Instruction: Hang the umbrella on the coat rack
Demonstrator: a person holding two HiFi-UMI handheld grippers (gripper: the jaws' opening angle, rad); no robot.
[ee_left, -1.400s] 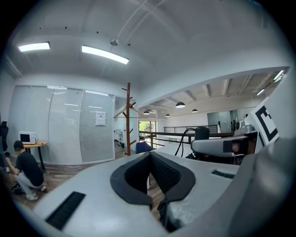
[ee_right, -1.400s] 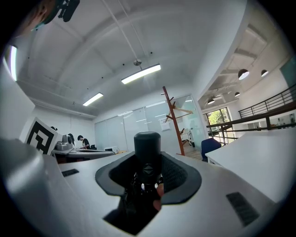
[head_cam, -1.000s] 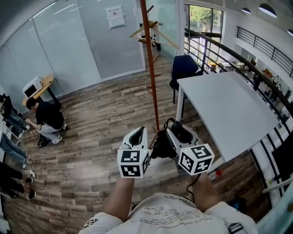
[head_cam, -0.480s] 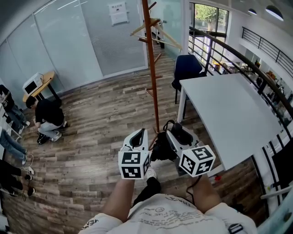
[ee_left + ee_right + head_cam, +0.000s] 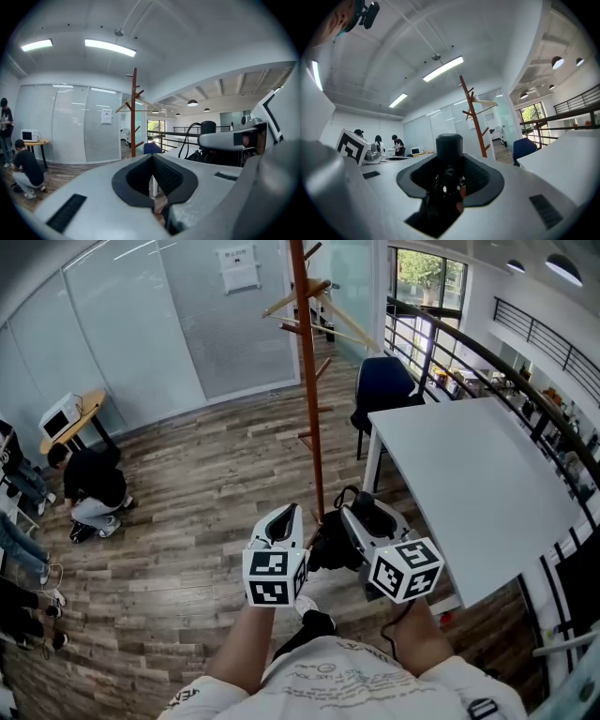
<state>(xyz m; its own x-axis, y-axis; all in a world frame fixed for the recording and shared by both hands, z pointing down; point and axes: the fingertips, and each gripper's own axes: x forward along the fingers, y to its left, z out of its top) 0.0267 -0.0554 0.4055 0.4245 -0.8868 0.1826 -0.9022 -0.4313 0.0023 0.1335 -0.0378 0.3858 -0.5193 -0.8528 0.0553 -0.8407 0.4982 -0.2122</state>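
Holding the umbrella (image 5: 449, 146) by its black handle, the right gripper (image 5: 361, 521) was clamped shut, low beside the rack (image 5: 307, 381). The left gripper (image 5: 281, 523) was closed on nothing. The approach step seemed in hand; hanging would next require lifting the umbrella to a peg.

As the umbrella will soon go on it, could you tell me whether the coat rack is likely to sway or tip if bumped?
The coat rack is a tall, thin single pole, so a bump high up would probably make it sway. Its base is hidden, so tipping cannot be ruled out. The folded umbrella looks compact, likely a light load.
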